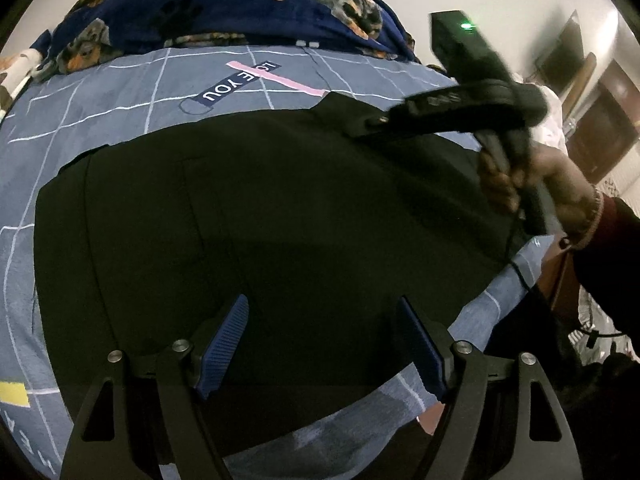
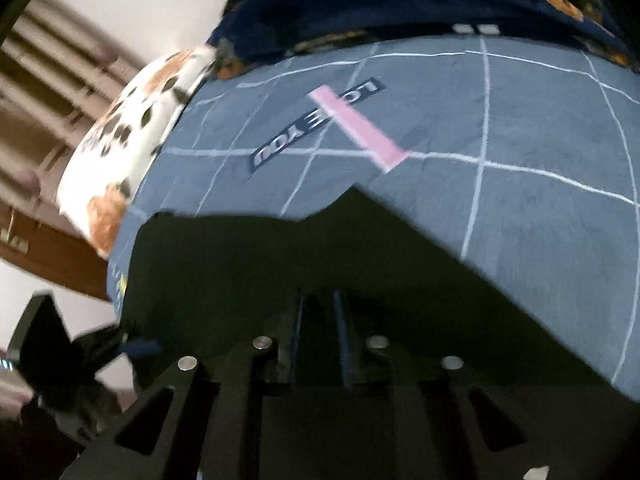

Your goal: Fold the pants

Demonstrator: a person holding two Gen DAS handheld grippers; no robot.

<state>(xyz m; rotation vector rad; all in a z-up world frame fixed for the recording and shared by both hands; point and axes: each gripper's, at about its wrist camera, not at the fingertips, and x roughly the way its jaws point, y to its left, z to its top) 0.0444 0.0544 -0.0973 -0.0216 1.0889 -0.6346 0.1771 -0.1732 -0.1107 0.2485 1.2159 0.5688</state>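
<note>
Black pants [image 1: 260, 216] lie spread on a blue grid-patterned bedsheet [image 1: 120, 92]. My left gripper [image 1: 322, 344] is open just above the near part of the pants, its blue pads [image 1: 224, 344] wide apart and empty. My right gripper [image 2: 320, 340] is shut on the pants [image 2: 280, 264] at their far right edge and holds the cloth raised. In the left wrist view it shows at the upper right [image 1: 372, 122], pinching the fabric, with a hand on its handle. The left gripper shows at the lower left in the right wrist view [image 2: 140, 348].
A navy floral blanket [image 1: 224, 8] is heaped at the head of the bed. A white spotted pillow [image 2: 132, 128] lies at the far left. The sheet carries a "LOVE YOU" print [image 1: 240, 80]. Wooden furniture [image 1: 600, 128] stands off the bed's right side.
</note>
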